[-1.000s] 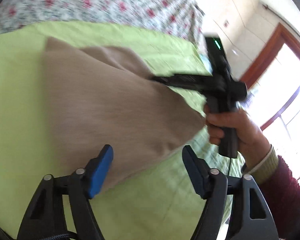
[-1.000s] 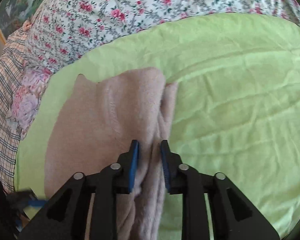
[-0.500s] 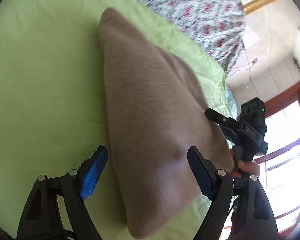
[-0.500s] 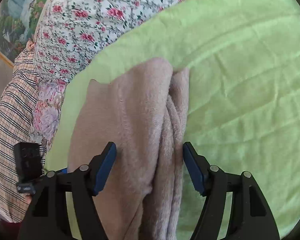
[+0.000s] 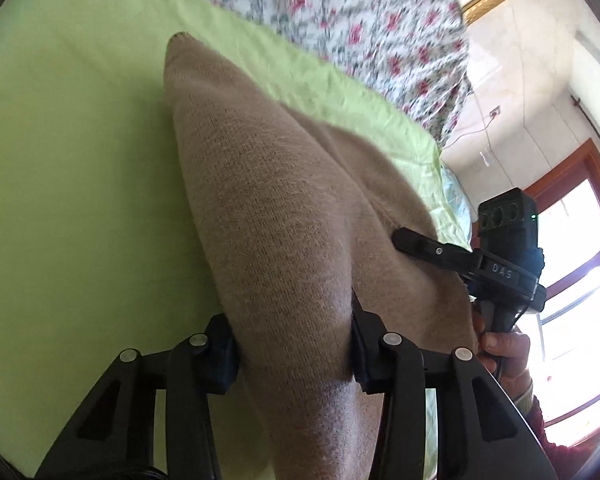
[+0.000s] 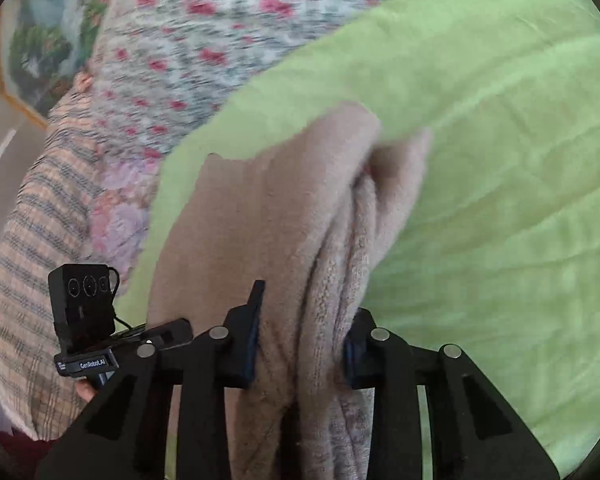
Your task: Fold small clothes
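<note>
A beige knitted garment (image 5: 268, 208) lies folded lengthwise on a lime-green sheet (image 5: 80, 160). Its near end fills the gap of my left gripper (image 5: 292, 340), whose jaws are closing with both pads against the cloth. To the right, the right gripper (image 5: 420, 246), held by a hand, reaches into the garment's side. In the right wrist view the garment (image 6: 260, 220) shows its fleecy bunched layers. My right gripper (image 6: 300, 340) is closing on those layers, pads touching them. The left gripper (image 6: 168, 332) sits at the lower left.
The green sheet (image 6: 500, 200) spreads wide to the right. A floral bedspread (image 5: 360, 20) lies beyond it, and a plaid cloth (image 6: 28, 260) covers the bed's left side. A wood-framed window (image 5: 572, 240) and a wall stand past the bed's edge.
Both grippers stood wide around the garment half a second ago. Now each has closed in and presses on the cloth. The left gripper has moved further onto the garment's end.
</note>
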{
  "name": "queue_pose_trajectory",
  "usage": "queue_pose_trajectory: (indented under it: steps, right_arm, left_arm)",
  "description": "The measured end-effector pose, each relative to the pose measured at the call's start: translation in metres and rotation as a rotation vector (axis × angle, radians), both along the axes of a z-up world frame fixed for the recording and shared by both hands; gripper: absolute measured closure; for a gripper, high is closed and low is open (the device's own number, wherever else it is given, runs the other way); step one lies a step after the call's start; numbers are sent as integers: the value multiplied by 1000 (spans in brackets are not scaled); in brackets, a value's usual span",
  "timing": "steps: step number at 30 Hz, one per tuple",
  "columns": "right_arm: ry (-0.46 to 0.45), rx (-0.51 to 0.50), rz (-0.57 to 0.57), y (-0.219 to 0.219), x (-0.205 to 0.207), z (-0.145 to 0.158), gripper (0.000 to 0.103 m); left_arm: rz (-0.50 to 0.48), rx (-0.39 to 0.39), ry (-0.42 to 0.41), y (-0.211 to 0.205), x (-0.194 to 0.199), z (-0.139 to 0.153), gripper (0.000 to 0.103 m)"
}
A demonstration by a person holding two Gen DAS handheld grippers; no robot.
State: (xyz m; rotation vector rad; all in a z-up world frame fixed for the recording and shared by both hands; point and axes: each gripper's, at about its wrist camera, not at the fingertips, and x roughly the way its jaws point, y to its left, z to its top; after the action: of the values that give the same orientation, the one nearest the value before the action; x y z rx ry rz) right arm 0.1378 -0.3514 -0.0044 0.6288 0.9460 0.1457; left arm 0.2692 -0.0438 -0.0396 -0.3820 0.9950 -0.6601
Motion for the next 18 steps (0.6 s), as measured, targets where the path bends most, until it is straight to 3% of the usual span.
queue_pose_trajectory:
  steps: [9,13,16,18]
  right_arm:
    - [-49,122,145,105,17,-27,70]
    - [-11,117,166,128,17,-46,70]
    - [26,66,157,130,14,-57,68]
    - [45,94,136,123,12,-60,60]
  left_arm:
    - [87,101,-64,101,-67,30,59]
    - [119,103,-20,129,-81,7,58]
    - [129,141,6,129,-85,-12,50]
    - [132,116,5,133,-89,-14,46]
